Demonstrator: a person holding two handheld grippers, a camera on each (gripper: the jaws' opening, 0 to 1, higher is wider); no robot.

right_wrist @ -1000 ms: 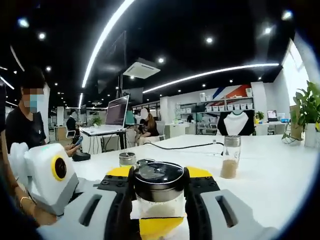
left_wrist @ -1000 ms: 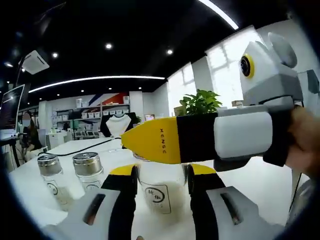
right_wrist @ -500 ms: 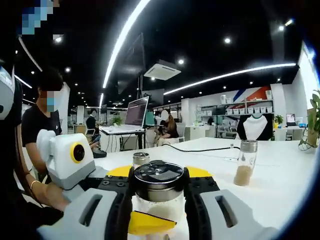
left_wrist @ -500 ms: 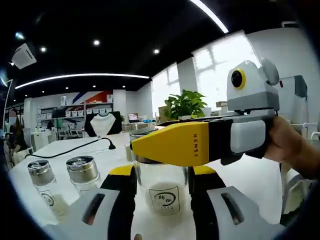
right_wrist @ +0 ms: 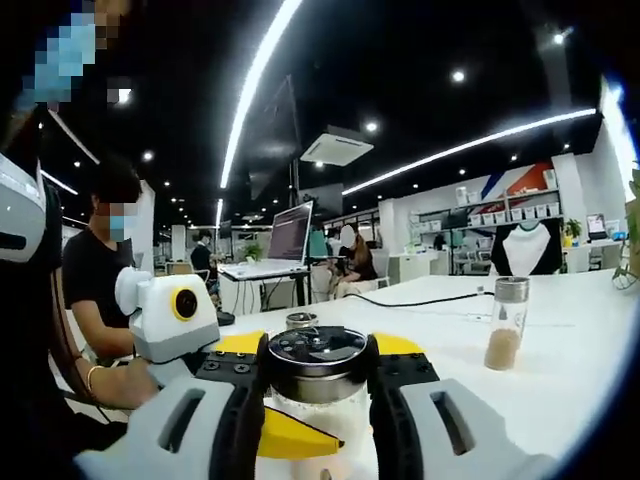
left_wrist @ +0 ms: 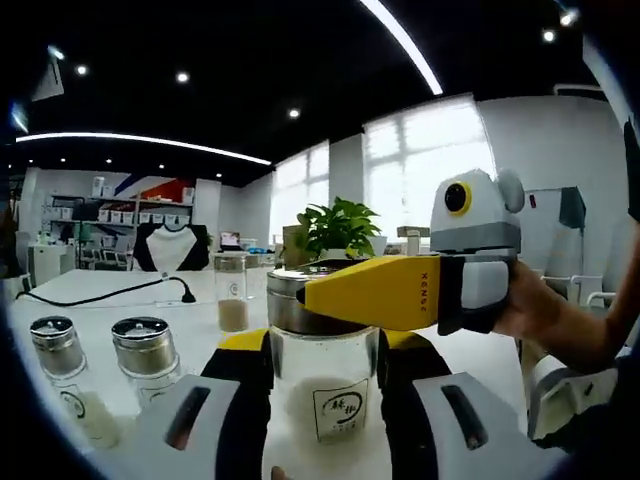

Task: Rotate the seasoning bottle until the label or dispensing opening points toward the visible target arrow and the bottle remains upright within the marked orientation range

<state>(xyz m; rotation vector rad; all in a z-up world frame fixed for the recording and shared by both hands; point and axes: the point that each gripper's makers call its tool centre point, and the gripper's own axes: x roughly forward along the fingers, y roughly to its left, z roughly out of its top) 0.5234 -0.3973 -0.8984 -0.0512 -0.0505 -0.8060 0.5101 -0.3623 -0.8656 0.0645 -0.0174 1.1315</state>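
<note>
Bottle (left_wrist: 322, 372) upright on the white worktop (left_wrist: 95, 292), glass body between the left gripper (left_wrist: 322, 372) jaws, which are clenched on it low down. Label faces the left gripper view's camera, white powder inside. Right gripper (right_wrist: 317, 372) grasps the same bottle higher up, jaws closed on its metal cap (right_wrist: 317, 358); its yellow jaw crosses the cap in the left gripper view, hand (left_wrist: 535, 308) behind it. In the right gripper view the cap top shows dispensing holes. Two more shakers (left_wrist: 100, 372) stand side by side just left of the bottle; a jar (left_wrist: 231, 292) of brown powder stands farther back, apart. Plant (left_wrist: 337, 225) near the window. Seated person (right_wrist: 95, 262) beyond the worktop edge.
</note>
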